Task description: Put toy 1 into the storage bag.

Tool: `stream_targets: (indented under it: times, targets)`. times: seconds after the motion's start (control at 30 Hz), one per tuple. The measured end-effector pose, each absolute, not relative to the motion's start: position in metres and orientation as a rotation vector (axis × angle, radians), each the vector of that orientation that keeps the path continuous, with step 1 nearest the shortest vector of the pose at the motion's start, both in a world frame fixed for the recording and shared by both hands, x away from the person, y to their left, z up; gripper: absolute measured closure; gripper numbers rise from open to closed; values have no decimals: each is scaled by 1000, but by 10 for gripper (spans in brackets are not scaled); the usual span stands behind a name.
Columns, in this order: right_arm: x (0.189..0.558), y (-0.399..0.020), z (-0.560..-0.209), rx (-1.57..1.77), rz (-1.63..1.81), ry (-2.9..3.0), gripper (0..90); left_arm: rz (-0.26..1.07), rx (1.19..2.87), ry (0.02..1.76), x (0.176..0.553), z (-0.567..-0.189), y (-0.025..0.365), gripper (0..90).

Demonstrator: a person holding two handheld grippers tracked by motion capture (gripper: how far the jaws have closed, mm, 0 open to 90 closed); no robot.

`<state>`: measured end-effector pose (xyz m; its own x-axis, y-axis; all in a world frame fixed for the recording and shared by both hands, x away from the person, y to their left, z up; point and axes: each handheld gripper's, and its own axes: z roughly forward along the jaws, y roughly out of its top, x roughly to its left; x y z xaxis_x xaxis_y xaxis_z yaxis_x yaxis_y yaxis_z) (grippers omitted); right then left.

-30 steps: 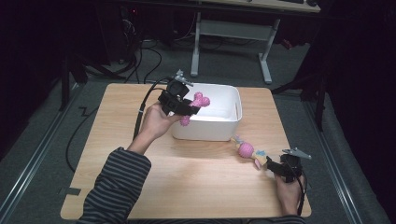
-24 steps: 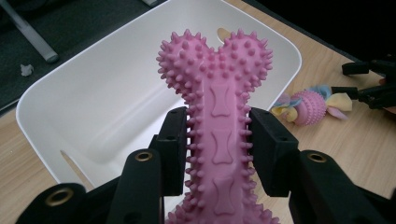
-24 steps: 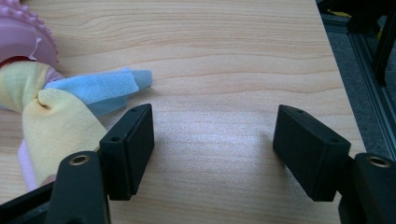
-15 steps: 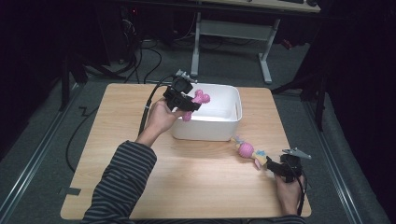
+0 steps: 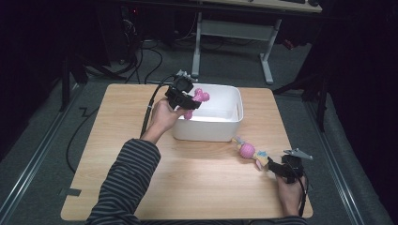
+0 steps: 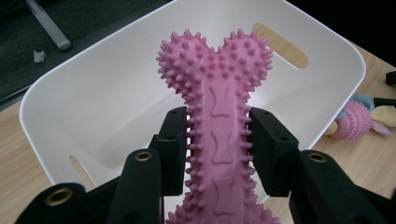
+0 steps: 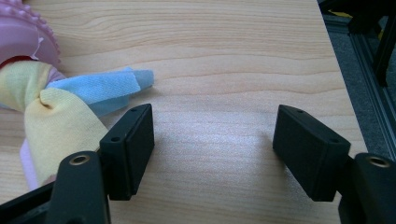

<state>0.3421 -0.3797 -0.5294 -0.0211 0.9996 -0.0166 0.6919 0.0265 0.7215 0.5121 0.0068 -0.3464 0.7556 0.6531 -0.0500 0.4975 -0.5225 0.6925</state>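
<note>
Work in hand: pet toys are judged to be gathered into the bin point(image 5: 225, 123).
Progress: nothing is seen lying in the bin; one toy is carried above it, one is left on the counter point(image 5: 141, 187). About halfway at best, by judgement.
Bone point(image 6: 217, 116): pink, spiked; held over the bin's rim at 9 o'clock, its knobbed end pointing into the bin, not yet released.
Left gripper point(image 5: 185, 98): pinched on the bone's shaft, a pad at each side.
Rope toy point(image 5: 251, 152): pink ball with yellow and blue cloth tails; lying on the counter at 5 o'clock of the bin, just beside it.
Right gripper point(image 7: 212, 137): spread wide, nothing held; its near pad lies just beside the yellow tail, contact cannot be told.
Left to do: bone to be dropped; rope toy to be grasped and carried over.
</note>
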Motion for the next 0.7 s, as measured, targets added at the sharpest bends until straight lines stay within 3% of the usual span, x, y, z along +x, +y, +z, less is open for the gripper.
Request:
stream_targets:
  times: [0.7]
  targets:
    - [342,-380,-529,1718,734,1773,296,319,2232,902,526,-364,-2,589]
